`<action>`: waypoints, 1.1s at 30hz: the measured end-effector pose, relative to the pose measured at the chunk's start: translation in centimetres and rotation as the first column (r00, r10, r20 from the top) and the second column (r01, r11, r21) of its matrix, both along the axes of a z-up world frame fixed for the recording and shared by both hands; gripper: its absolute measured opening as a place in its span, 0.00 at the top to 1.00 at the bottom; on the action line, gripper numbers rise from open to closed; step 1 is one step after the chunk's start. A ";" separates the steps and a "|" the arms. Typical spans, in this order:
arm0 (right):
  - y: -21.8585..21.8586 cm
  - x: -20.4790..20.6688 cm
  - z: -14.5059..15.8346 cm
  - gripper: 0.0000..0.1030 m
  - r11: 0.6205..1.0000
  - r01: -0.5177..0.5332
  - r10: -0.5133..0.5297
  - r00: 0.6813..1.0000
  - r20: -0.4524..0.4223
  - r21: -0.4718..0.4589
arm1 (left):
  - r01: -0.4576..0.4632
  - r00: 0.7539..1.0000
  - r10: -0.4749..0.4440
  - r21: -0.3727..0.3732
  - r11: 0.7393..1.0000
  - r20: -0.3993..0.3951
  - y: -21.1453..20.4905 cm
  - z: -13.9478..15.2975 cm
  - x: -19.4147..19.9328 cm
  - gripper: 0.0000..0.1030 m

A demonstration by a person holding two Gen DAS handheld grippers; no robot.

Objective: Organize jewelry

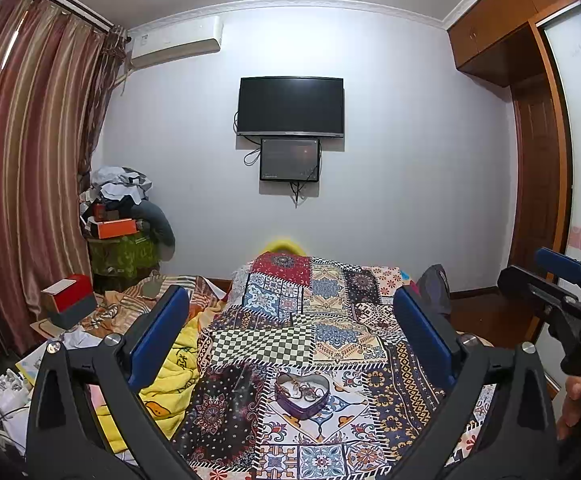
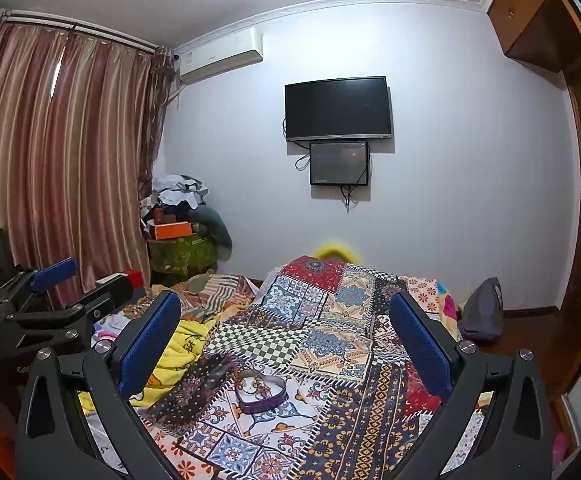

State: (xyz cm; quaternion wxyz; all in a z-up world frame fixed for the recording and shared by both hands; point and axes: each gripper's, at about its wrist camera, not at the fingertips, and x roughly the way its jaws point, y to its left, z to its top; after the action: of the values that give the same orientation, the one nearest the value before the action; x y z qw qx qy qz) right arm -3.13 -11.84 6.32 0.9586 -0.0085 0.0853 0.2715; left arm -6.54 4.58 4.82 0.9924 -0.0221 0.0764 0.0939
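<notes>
hovering above the bed, both grippers are wide open and hold nothing: the left gripper (image 1: 290,344) frames the tin low in the centre of its view, and the right gripper (image 2: 284,350) does the same, with the tin slightly left of centre.

the tin (image 1: 301,395) is heart-shaped, purple-walled and lidless, and it sits on the blanket (image 1: 330,320) in the lower middle of the frame. a tangle of jewelry (image 1: 302,391) lies inside it; single pieces are too small to tell apart.

risks from here, as i judge them:
- the chains look knotted, so pinching 1 piece may drag the rest out with it.
- the tin is light and rests on soft cloth; a push on its wall could tip or slide it.
- the blanket is busy in pattern, so a dropped small piece would be hard to find.
- the blue pads (image 2: 150,344) are broad; a thin chain could slip between them.
- the 2 grippers are close, at the right edge of the left view, and may knock each other.
</notes>
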 end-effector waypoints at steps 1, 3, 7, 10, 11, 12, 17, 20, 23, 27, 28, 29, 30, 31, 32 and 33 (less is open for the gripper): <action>0.1 0.0 -0.1 0.00 1.000 -0.002 0.002 1.000 -0.001 -0.003 | -0.001 1.000 0.001 0.000 1.000 0.000 0.0 0.0 0.0 0.01; 0.2 -0.1 -0.2 0.00 1.000 -0.004 0.004 1.000 -0.002 -0.008 | -0.004 1.000 0.004 -0.002 1.000 0.001 0.0 -0.1 0.0 0.01; 0.2 -0.2 -0.1 0.00 1.000 -0.005 0.005 1.000 -0.002 -0.013 | -0.009 1.000 0.009 0.006 1.000 -0.006 -0.3 -0.4 0.3 0.01; 0.1 -0.3 -0.2 0.00 1.000 -0.008 0.007 1.000 -0.010 -0.009 | -0.009 1.000 0.009 0.007 1.000 -0.010 -0.5 -0.5 0.4 0.01; 0.1 -0.2 -0.2 0.00 1.000 -0.008 0.008 1.000 -0.012 -0.008 | -0.008 1.000 0.008 0.006 1.000 -0.010 -0.4 -0.5 0.4 0.01; 0.0 -0.2 -0.2 0.00 1.000 -0.009 0.009 1.000 -0.015 -0.006 | -0.009 1.000 0.009 0.006 1.000 -0.010 -0.4 -0.5 0.4 0.01; -0.2 0.0 -0.2 0.00 1.000 -0.008 0.008 1.000 -0.025 -0.004 | -0.007 1.000 0.007 0.004 1.000 -0.011 -0.4 -0.5 0.4 0.01; -0.3 0.0 -0.2 0.00 1.000 -0.011 0.011 0.999 -0.036 0.003 | -0.007 1.000 0.007 0.003 1.000 -0.014 -0.5 -0.6 0.5 0.01; -0.4 0.1 -0.2 0.00 1.000 -0.013 0.013 0.999 -0.043 0.006 | -0.007 1.000 0.007 0.002 1.000 -0.016 -0.5 -0.7 0.6 0.01; -0.5 0.1 -0.1 0.00 1.000 -0.013 0.013 0.999 -0.047 0.007 | -0.003 1.000 0.003 0.001 1.000 -0.019 -0.5 -0.7 0.7 0.01; -0.5 0.1 -0.1 0.00 1.000 -0.014 0.014 0.999 -0.048 0.007 | -0.004 1.000 0.004 0.002 1.000 -0.019 -0.5 -0.7 0.7 0.01; -0.4 0.1 -0.2 0.00 1.000 -0.014 0.014 0.999 -0.049 0.007 | -0.004 1.000 0.004 0.003 1.000 -0.019 -0.5 -0.7 0.7 0.01; -0.4 0.1 -0.2 0.00 1.000 -0.014 0.014 0.999 -0.050 0.007 | -0.004 1.000 0.004 0.004 1.000 -0.020 -0.5 -0.7 0.7 0.01; -0.5 0.1 -0.1 0.00 1.000 -0.013 0.013 0.999 -0.051 0.007 | -0.004 1.000 0.004 0.003 1.000 -0.020 -0.5 -0.7 0.8 0.01; -0.5 0.1 -0.1 0.00 1.000 -0.013 0.013 0.999 -0.051 0.007 | -0.003 1.000 0.003 0.002 1.000 -0.020 -0.4 -0.7 0.7 0.01; -0.6 0.1 -0.1 0.00 1.000 -0.012 0.013 0.999 -0.051 0.008 | 0.000 1.000 0.000 0.000 1.000 -0.021 -0.4 -0.7 0.8 0.01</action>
State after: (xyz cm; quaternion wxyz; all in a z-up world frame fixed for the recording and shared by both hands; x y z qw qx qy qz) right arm -3.03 -12.39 6.21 0.9544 0.0016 0.1087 0.2779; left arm -5.76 4.18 4.10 0.9915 -0.0211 0.0868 0.0943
